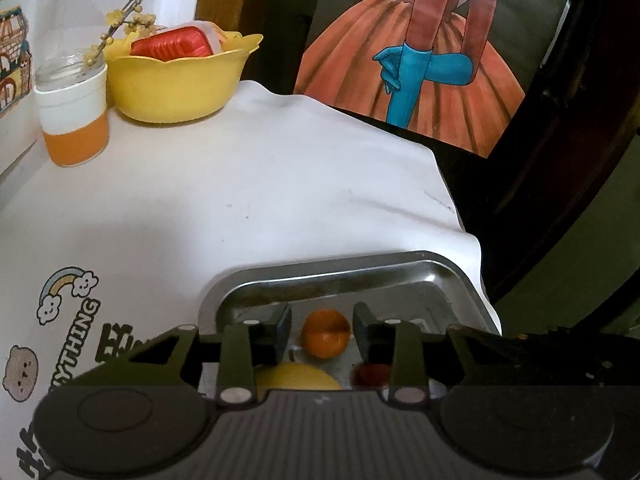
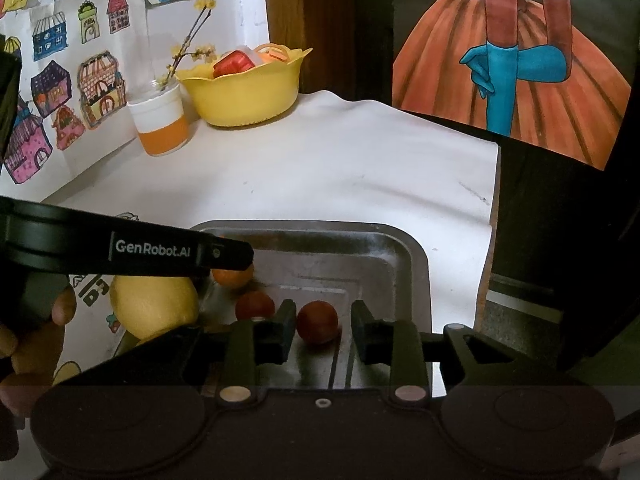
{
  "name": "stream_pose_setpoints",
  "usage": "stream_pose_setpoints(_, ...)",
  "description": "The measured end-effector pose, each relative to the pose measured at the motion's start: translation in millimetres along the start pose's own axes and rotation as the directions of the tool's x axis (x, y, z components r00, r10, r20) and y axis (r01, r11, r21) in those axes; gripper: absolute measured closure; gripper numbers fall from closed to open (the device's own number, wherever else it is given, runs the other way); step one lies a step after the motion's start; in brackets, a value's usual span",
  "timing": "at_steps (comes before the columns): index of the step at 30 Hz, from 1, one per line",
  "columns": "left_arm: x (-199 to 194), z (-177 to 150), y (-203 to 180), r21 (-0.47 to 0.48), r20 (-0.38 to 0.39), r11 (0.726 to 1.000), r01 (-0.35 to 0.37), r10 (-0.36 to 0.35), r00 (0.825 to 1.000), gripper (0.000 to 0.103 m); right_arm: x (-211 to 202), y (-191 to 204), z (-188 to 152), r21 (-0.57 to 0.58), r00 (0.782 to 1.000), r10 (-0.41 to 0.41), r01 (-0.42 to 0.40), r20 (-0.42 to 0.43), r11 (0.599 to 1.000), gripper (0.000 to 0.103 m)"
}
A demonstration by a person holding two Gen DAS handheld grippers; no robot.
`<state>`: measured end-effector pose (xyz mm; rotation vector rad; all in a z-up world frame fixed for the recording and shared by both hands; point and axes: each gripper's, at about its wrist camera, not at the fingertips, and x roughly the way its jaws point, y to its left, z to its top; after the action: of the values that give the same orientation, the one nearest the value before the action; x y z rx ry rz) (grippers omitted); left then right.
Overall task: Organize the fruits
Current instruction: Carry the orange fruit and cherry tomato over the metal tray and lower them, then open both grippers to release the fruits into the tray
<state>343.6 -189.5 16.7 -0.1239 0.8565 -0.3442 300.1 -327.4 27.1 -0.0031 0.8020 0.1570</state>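
Our left gripper hangs wide open, empty, over a small orange citrus fruit in the shallow steel tray. Our right gripper gapes around a dark red round fruit, not touching. A large yellow lemon lies beside.

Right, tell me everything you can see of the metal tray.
The metal tray is a shallow rectangular pan of dull, scuffed steel with rounded corners and a raised rim. It lies flat on the white tablecloth near the table's front right corner. Inside it sit an orange, two small red fruits and a yellow lemon. Both tools hover open above it.
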Motion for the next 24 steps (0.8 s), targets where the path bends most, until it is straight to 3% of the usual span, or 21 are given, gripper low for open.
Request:
stream_pose_setpoints(8, -6, 1, 1, -0.01, 0.024, 1.0, -0.018, 0.018, 1.0, 0.047, -4, -1, -1, 0.009, 1.0, -0.006, 0.005, 0.013, 1.0, 0.061)
stream_pose_setpoints(24, -18, 3, 1, -0.03, 0.087, 0.998, -0.063, 0.065, 0.994, 0.007, -14, -6, 0, 0.057, 0.999, -0.006, 0.003, 0.049, 0.998, 0.024)
